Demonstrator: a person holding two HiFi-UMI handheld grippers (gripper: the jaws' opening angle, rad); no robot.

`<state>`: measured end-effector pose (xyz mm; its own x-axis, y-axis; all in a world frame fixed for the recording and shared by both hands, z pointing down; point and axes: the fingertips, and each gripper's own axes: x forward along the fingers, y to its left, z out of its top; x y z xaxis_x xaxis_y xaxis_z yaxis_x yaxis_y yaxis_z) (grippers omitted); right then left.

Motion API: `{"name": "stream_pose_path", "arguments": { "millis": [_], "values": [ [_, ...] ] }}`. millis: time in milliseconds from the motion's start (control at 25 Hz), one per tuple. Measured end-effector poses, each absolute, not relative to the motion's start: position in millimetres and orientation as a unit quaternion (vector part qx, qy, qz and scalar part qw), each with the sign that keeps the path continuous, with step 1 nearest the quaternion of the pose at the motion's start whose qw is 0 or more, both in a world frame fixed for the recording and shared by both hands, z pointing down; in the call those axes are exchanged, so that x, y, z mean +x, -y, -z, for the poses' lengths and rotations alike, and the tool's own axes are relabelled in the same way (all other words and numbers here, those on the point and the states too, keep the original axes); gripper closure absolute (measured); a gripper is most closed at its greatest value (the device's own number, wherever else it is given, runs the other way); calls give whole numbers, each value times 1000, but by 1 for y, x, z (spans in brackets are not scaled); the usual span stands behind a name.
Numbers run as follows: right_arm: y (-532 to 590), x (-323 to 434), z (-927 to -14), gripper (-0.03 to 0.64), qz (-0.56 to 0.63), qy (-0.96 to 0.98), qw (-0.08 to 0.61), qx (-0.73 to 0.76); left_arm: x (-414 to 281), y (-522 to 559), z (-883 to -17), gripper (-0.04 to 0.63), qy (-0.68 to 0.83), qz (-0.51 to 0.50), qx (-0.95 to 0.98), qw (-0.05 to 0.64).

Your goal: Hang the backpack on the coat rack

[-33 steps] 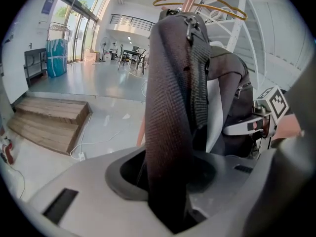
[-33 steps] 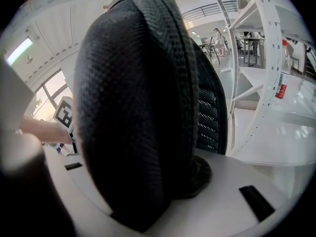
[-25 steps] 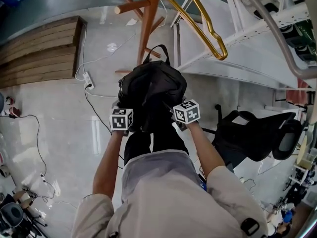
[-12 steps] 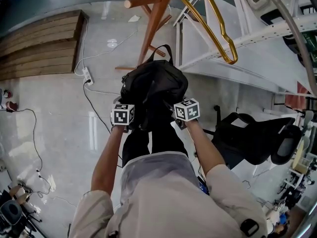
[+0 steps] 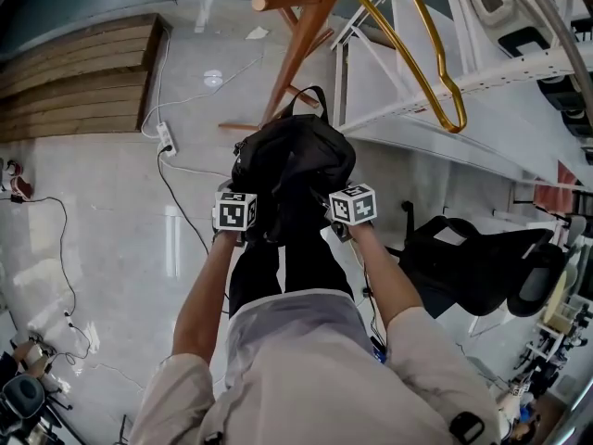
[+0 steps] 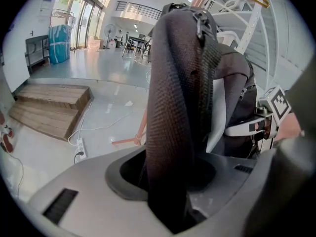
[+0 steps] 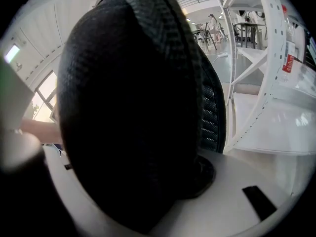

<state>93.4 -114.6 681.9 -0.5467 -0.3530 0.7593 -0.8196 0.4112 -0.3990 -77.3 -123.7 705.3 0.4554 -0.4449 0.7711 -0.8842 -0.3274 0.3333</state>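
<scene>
A black backpack hangs between my two grippers, close to the wooden coat rack's pole. Its top loop lies near a low peg; I cannot tell whether it is hooked. My left gripper is shut on a padded mesh strap that runs up out of its jaws. My right gripper has a dark strap filling its jaws; these jaws have just been opening, with the strap still pressed between them. The right gripper's marker cube shows beyond the bag in the left gripper view.
White metal shelving stands right of the rack, with a gold hanger in front of it. A black office chair is at the right. Wooden steps and a power strip with cables lie at the left.
Both grippers and the backpack have sunk a little beside the rack's pole. The rack and hanger have slid up and right in the head view. Both grips look unchanged.
</scene>
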Motion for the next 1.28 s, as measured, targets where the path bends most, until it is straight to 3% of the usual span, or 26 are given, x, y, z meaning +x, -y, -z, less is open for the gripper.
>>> {"name": "stream_pose_path", "arguments": {
  "millis": [1280],
  "values": [
    [135, 85, -726, 437, -399, 782, 312, 363, -90, 141, -747, 463, 447, -299, 748, 390]
  ]
}}
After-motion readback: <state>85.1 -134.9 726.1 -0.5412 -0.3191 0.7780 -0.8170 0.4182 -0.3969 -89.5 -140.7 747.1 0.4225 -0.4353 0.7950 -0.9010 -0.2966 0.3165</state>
